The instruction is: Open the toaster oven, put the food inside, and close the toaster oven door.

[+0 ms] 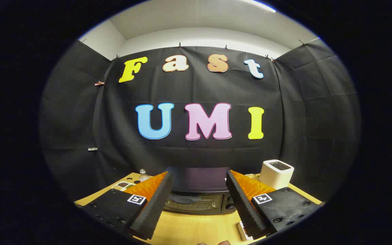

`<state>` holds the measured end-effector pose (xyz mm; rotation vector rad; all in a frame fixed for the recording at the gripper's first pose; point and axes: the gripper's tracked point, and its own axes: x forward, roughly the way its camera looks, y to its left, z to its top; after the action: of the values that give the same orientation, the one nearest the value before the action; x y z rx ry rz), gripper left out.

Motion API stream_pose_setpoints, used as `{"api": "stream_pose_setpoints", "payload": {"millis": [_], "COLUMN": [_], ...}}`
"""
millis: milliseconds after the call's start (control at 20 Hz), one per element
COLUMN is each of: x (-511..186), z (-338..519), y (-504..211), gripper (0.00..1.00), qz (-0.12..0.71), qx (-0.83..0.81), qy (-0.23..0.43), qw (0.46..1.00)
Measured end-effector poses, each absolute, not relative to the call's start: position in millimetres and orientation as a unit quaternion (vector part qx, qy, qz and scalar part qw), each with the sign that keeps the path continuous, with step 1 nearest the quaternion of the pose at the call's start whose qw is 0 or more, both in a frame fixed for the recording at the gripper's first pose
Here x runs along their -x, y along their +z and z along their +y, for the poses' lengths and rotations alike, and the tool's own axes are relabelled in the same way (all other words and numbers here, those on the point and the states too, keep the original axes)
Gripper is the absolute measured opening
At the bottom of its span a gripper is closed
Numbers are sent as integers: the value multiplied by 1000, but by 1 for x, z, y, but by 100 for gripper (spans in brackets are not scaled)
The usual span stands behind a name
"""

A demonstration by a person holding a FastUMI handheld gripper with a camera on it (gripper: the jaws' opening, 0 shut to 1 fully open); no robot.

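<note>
A black toaster oven (198, 192) stands on the wooden table (196, 226), straight ahead between my two fingers, its glass door shut and facing me. My gripper (199, 178) is open, held above the table a short way in front of the oven, with nothing between its black ribbed pads (155, 204). A small white object (243, 231) lies on the table under the right finger, mostly hidden by it; I cannot tell what it is.
A white pop-up toaster (277, 173) stands to the right of the oven. Left of the oven are a small clear bottle (143, 175) and a tray with dark contents (123, 185). Fingertips of a hand (213, 243) show at the table's near edge.
</note>
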<state>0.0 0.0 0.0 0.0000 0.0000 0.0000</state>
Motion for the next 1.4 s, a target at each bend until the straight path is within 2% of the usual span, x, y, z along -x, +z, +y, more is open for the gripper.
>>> {"api": "stream_pose_setpoints", "payload": {"millis": [1400], "x": [-15], "z": [33], "y": [-27], "gripper": [98], "qz": [29], "qx": [10], "qy": [23], "qw": [999]}}
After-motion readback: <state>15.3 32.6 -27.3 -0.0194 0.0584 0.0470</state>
